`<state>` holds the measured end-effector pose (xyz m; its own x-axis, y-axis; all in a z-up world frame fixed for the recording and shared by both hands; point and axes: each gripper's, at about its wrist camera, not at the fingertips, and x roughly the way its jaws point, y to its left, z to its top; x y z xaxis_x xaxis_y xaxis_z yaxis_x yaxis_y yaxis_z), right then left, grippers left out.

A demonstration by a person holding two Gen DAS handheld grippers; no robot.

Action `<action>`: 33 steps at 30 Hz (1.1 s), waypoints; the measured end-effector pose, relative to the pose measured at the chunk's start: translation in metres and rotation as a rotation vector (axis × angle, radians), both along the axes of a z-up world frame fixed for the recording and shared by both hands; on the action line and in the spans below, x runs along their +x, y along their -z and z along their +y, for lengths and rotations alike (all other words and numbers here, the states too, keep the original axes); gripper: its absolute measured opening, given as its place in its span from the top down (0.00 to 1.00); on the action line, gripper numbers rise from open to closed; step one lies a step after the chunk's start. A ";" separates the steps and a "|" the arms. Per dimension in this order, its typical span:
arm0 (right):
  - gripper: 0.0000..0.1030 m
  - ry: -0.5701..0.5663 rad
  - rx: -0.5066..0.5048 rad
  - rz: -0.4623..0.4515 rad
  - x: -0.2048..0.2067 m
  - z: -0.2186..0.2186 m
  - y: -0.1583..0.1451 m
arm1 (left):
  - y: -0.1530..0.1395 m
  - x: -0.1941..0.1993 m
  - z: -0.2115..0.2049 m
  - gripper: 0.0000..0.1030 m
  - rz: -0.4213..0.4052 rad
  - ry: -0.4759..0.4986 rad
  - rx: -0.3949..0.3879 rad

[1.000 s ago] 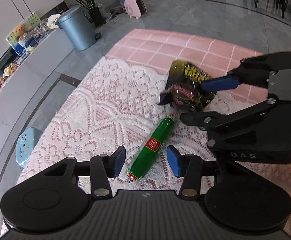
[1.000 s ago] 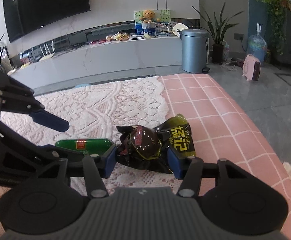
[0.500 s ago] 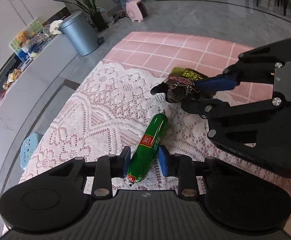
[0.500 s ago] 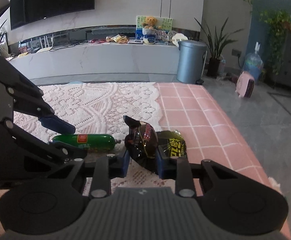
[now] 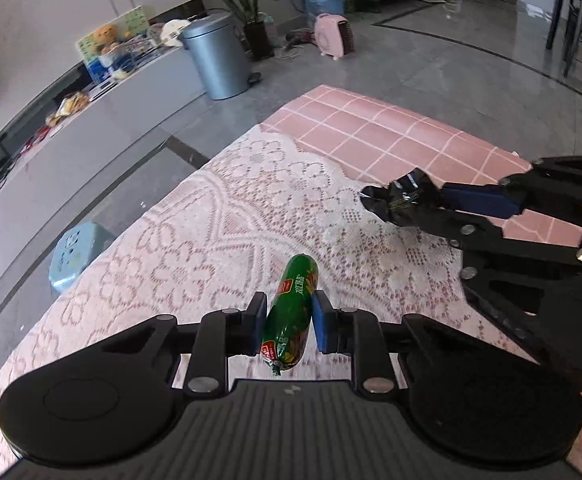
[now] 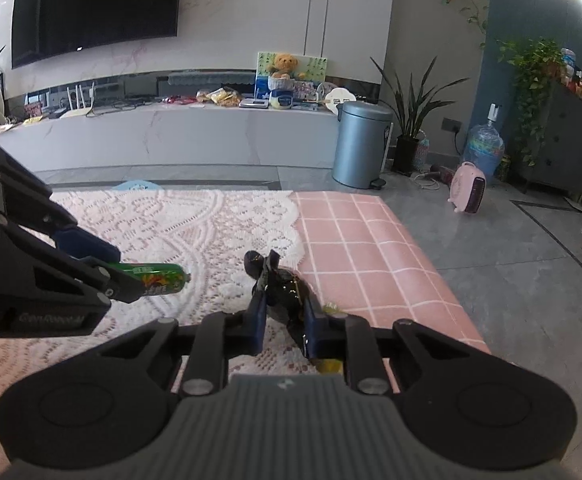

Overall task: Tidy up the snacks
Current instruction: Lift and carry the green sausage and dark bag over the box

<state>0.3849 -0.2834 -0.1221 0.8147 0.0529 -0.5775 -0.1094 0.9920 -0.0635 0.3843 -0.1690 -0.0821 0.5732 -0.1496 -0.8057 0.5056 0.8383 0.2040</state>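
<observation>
My left fingers (image 5: 289, 322) are closing across the green sausage (image 5: 293, 312), gripped near its tail so the length points ahead, clear of the lace-covered worktop (image 5: 211, 240). My right fingers (image 6: 285, 322) pinch the crumpled dark snack bag (image 6: 287, 292) tight, lifted too. Both, I judge, are ready to carry. Beyond, a grey bin (image 6: 361, 144).

Lace-covered surface (image 5: 219, 216) open ahead and left of both hand-held grippers; pink grid part (image 6: 371, 248) bare too. Right hand-held gripper (image 5: 447, 204) with dark packet (image 5: 407, 200) blocks right side in left wrist view; left hand-held gripper (image 6: 131, 280) with green sausage (image 6: 159, 278) blocks left in right wrist view.
</observation>
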 end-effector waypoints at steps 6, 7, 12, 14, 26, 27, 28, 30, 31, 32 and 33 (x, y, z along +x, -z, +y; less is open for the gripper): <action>0.85 -0.024 0.007 -0.021 -0.024 0.003 -0.016 | -0.022 -0.026 0.022 0.75 0.011 -0.080 -0.118; 0.86 -0.026 0.009 -0.028 -0.028 0.003 -0.019 | -0.026 -0.032 0.025 0.75 0.010 -0.092 -0.138; 0.86 -0.034 0.012 -0.048 -0.052 0.007 -0.031 | -0.043 -0.060 0.039 0.75 -0.001 -0.154 -0.208; 0.87 -0.034 0.005 -0.040 -0.061 0.008 -0.031 | -0.048 -0.072 0.044 0.75 -0.005 -0.177 -0.236; 1.00 -0.050 0.077 0.032 -0.117 0.021 -0.048 | -0.082 -0.149 0.076 0.75 -0.083 -0.303 -0.384; 1.00 -0.053 0.070 0.034 -0.124 0.025 -0.049 | -0.083 -0.154 0.078 0.75 -0.086 -0.313 -0.391; 1.00 -0.058 0.056 0.029 -0.131 0.027 -0.050 | -0.084 -0.159 0.080 0.75 -0.087 -0.320 -0.399; 1.00 -0.071 0.054 0.024 -0.144 0.031 -0.054 | -0.087 -0.171 0.086 0.76 -0.095 -0.327 -0.421; 1.00 -0.074 0.066 0.024 -0.150 0.031 -0.057 | -0.088 -0.176 0.090 0.76 -0.099 -0.333 -0.430; 1.00 -0.075 0.078 0.023 -0.156 0.031 -0.060 | -0.090 -0.181 0.094 0.76 -0.102 -0.342 -0.439; 1.00 -0.077 0.090 0.018 -0.163 0.032 -0.065 | -0.091 -0.185 0.098 0.76 -0.104 -0.352 -0.451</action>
